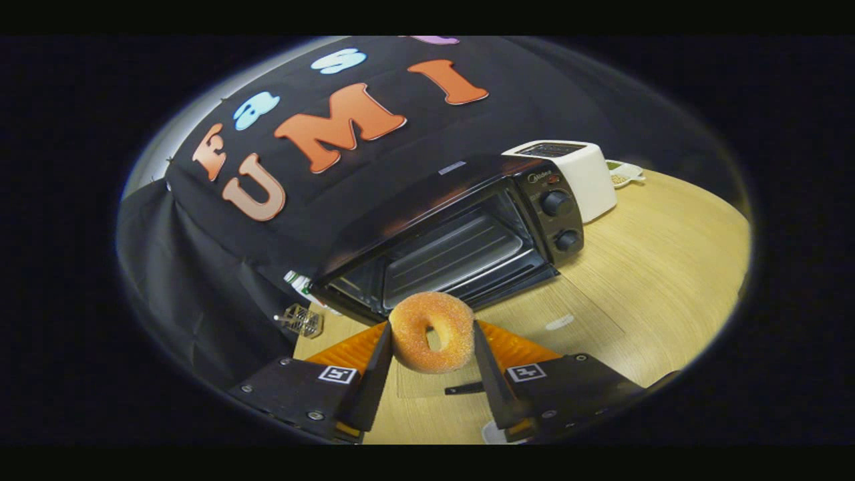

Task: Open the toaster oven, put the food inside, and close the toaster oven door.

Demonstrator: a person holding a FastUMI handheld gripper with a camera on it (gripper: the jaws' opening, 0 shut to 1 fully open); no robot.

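Note:
A sugared ring doughnut point(431, 331) stands on edge between my two fingers, and my gripper point(431, 334) is shut on it, held above the wooden table point(654, 267). Just beyond the doughnut sits the black toaster oven point(454, 234). Its door point(514, 284) is folded down flat toward me and the cavity with its wire rack point(454, 254) lies open. Two round knobs point(556, 202) sit on the oven's right-hand panel.
A white pop-up toaster point(578, 174) stands right of the oven, with a small dish point(624, 175) behind it. A small wire object point(302, 321) lies at the table's left edge beside the black cloth wall. A pale mark point(560, 323) is on the tabletop ahead right.

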